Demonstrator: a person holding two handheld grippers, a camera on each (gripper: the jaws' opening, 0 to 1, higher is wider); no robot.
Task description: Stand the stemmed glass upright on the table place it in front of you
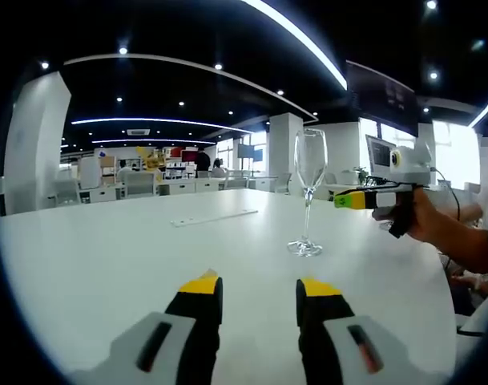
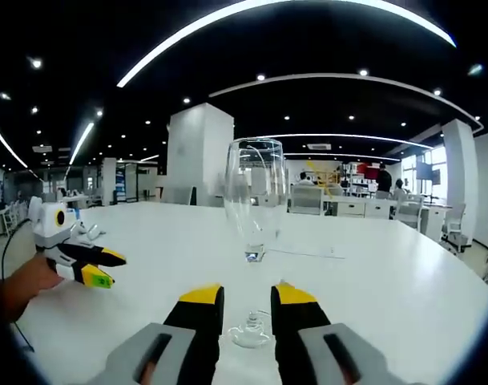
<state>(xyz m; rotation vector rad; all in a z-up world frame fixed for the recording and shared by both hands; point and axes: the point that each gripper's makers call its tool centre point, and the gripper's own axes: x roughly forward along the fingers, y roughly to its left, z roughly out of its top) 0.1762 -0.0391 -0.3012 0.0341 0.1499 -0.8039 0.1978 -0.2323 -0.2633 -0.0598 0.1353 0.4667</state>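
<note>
The clear stemmed glass point(image 2: 254, 208) is already standing upright on the white table point(image 1: 107, 257); the right gripper point(image 2: 248, 298), at six o'clock, is bracketing its stem part-open, while the left gripper point(image 1: 260, 290) is hanging open, empty.

Clearance around the upright stemmed glass point(image 1: 309, 189) on the white table point(image 1: 107, 265).

The glass is the one tall obstacle on the near tabletop. The right gripper point(image 2: 248, 301) stands just short of its foot, yellow-tipped jaws parted to either side of the stem, not touching. The left gripper point(image 1: 260, 290) is well apart from the glass, with bare table between. A flat strip point(image 1: 214, 217) lies farther back, low on the surface. Chairs and desks stand beyond the far edge.
</note>
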